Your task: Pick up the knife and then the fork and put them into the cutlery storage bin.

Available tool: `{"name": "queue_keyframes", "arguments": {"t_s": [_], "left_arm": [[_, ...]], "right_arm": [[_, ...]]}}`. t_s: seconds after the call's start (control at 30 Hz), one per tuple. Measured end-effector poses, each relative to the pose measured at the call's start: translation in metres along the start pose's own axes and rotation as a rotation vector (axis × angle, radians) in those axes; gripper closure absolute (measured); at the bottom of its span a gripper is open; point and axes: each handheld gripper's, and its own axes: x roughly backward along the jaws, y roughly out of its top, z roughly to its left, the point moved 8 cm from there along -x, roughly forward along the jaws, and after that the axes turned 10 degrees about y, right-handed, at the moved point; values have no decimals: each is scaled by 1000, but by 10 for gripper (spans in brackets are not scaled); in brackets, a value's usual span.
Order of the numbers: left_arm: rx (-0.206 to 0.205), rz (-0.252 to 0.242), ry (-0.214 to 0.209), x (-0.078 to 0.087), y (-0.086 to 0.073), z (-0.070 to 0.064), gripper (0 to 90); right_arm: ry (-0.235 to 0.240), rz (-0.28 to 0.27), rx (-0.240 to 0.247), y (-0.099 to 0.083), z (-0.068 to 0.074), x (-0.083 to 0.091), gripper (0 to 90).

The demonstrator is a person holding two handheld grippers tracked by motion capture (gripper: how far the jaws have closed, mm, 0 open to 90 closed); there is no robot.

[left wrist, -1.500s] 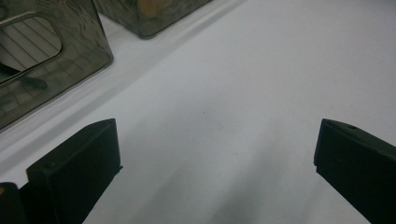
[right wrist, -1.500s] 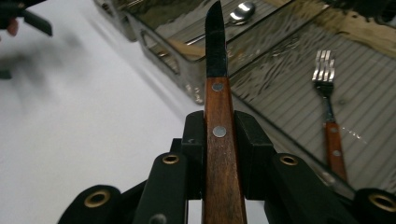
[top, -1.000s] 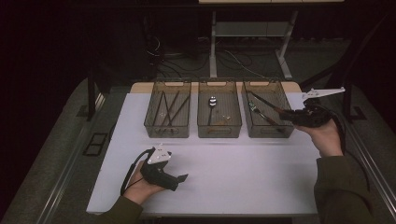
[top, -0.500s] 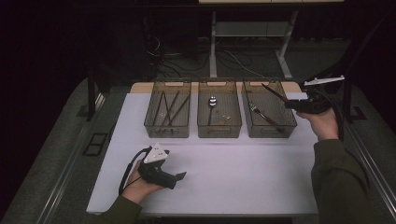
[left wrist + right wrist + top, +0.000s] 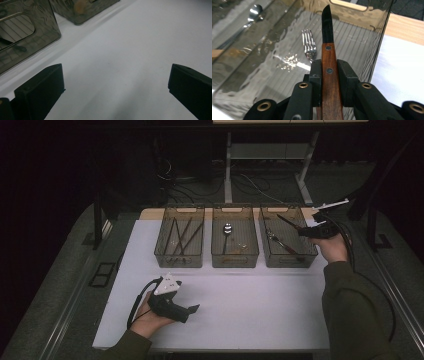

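My right gripper [image 5: 306, 232] is shut on a knife [image 5: 329, 50] by its wooden handle. The dark blade [image 5: 286, 222] points up and to the left over the right-hand bin [image 5: 306, 254]. A silver fork [image 5: 309, 47] lies on that bin's floor below the blade. Near the table's front left, a hand rests on the white surface with my left gripper [image 5: 192, 309]. Its jaws stand wide apart and open over bare table [image 5: 116, 77], with nothing between them.
Three clear brown bins stand in a row at the back. The left bin [image 5: 165, 251] holds several dark sticks, and the middle bin [image 5: 235, 259] holds a spoon [image 5: 227, 228]. White tabletop [image 5: 260, 295] stretches in front of the bins. A wooden strip [image 5: 404, 27] runs behind them.
My right gripper has risen with the knife from low in the right bin to above its right rim. The left gripper has barely moved.
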Motion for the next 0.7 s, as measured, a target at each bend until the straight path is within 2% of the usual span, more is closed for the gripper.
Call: {"name": "queue_keyframes", "arguments": {"t_s": [0.13,0.2,0.23,0.33,0.7], "left_arm": [[0,7,-5,-1,-1,-1,0],[-13,14,-7,-1,-2,-1,0],[-2,7,-8,-2,-1,-2,0],[-2,4,-9,-1,-1,-3,0],[-11,21,-16,-2,-3,-4,0]], "right_arm": [[0,20,-7,-2,0,-10,745],[-3,34,-14,-3,1,-15,745],[-2,38,-20,-4,1,-18,745],[-6,56,-26,-6,0,-24,745],[-25,125,-26,-11,4,-36,744]]}}
